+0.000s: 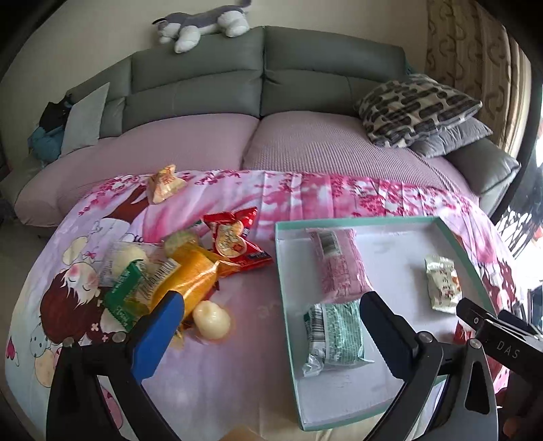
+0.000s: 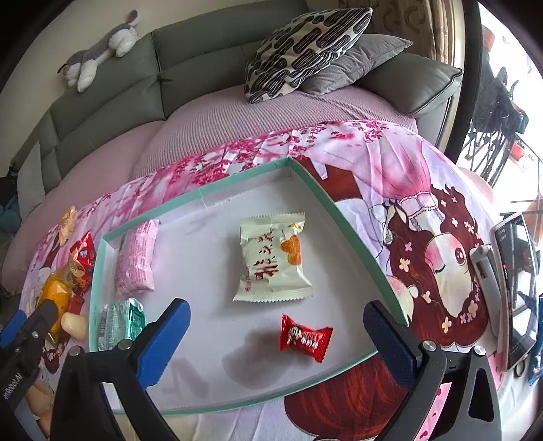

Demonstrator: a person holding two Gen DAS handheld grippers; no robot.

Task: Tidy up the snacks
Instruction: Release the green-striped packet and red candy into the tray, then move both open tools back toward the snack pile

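A shallow white tray with a teal rim [image 1: 451, 234] [image 2: 353, 234] lies on the pink cartoon cloth. In it lie a pink packet [image 1: 339, 264] [image 2: 135, 261], a green packet [image 1: 334, 334] [image 2: 120, 322], a cream packet [image 1: 443, 283] [image 2: 271, 257] and a small red candy [image 2: 305, 337]. Left of the tray is a pile: orange packet [image 1: 195, 274], red packet [image 1: 234, 237], green wrapper [image 1: 124, 295], a pale jelly [image 1: 212, 319]. My left gripper [image 1: 271, 312] is open and empty between pile and tray. My right gripper [image 2: 276, 320] is open and empty above the tray, near the red candy.
A lone orange-white snack [image 1: 164, 183] lies at the cloth's far left. A grey sofa [image 1: 264, 78] with patterned cushions [image 2: 305, 47] and a plush toy [image 1: 203, 25] stands behind. A phone on a stand [image 2: 516, 288] is at the right edge.
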